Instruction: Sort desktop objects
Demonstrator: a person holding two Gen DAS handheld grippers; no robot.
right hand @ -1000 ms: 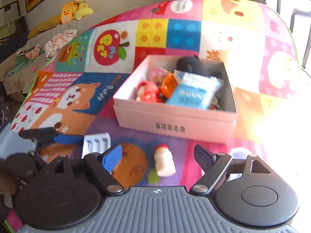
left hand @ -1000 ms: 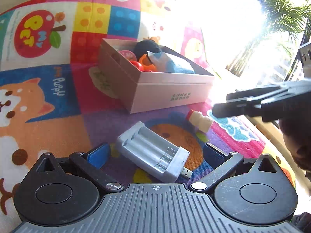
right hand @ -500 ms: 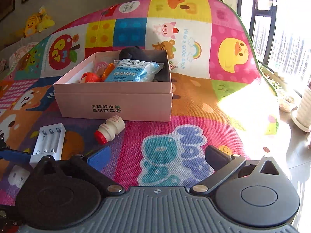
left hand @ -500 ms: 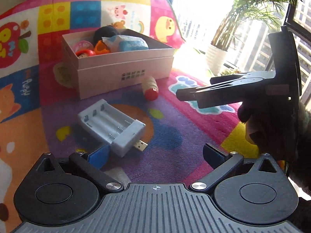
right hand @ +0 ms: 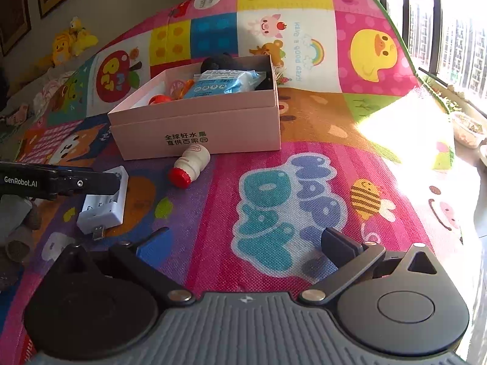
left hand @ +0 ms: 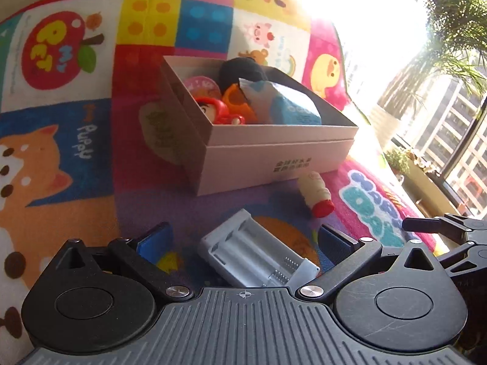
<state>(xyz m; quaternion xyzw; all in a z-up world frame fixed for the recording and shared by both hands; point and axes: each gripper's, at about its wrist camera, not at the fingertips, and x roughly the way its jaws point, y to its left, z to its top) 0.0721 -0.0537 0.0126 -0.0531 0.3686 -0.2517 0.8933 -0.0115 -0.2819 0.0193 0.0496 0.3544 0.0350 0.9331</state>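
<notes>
The charger (left hand: 258, 251) lies on the mat (left hand: 91, 200) between the wide-open, empty left gripper's (left hand: 243, 238) fingers, its long axis skewed across them. The right gripper (right hand: 243, 243), likewise open and empty, is held well apart from it, the bottle (right hand: 190, 164) lying nearer the box (right hand: 197, 124).

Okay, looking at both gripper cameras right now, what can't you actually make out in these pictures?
- Battery charger: its near end is hidden behind the left gripper body in the left wrist view.
- Pink box: the tissue pack and box walls hide what lies underneath, in both views.
- Small bottle: label too small to read.
- Window side: sun glare washes out the mat in the left wrist view.
</notes>
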